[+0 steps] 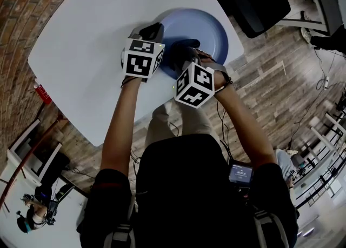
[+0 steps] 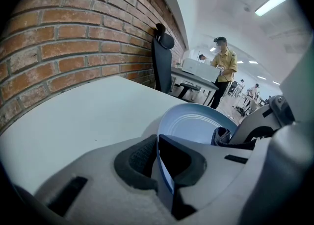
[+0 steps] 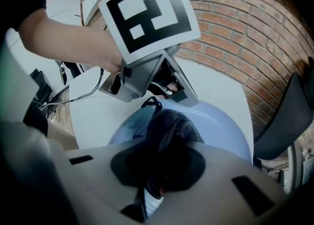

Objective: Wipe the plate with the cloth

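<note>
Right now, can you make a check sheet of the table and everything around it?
Surface: white table, with only the plate on it.
Job's things: blue plate, held by its rim; dark cloth lying on the plate.
Clutter: nothing seen.
Grippers: left gripper shut on the plate's rim; right gripper shut on the cloth.
Cables: cable hanging below the right wrist; more cables on the floor.
Surroundings: brick wall, black chair, wooden floor, people far behind.
</note>
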`<state>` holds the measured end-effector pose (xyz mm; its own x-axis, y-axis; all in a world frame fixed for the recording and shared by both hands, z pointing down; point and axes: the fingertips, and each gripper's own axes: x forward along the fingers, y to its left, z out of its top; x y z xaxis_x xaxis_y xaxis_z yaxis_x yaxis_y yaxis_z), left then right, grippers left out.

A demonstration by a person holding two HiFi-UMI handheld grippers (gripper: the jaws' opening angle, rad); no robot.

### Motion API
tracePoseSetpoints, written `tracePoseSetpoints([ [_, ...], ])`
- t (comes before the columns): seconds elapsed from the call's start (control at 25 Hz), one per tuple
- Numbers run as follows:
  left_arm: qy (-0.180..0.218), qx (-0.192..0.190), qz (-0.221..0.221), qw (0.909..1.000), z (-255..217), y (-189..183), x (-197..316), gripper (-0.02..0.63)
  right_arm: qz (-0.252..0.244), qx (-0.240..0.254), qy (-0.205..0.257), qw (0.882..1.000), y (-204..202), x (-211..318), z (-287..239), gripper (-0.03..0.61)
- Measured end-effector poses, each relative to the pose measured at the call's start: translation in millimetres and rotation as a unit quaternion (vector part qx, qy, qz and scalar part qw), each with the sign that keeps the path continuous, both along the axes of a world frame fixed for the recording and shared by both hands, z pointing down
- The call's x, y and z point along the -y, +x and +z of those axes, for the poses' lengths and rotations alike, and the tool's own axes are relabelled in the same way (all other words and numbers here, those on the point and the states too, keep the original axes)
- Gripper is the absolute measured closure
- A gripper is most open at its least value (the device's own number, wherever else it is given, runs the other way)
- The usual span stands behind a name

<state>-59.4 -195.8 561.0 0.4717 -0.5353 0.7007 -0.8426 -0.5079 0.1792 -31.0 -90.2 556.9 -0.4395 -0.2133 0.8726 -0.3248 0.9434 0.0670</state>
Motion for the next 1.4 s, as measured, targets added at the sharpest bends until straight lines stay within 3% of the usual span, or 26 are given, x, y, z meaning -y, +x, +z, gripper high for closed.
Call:
tracePoseSetpoints([
  [0.8, 0.001, -0.009, 0.002, 1.0000, -0.8, 0.8, -0.1, 0.584, 0.025, 0.018, 0.004, 1.000, -6.5, 44.4, -3.8, 0.537],
  [1.4, -0.004, -0.004, 0.004, 1.0000, -0.3, 0.9, -1.6, 0.584, 0.066, 0.013, 0.017, 0.998, 21.6, 68.1, -6.8, 0.537],
])
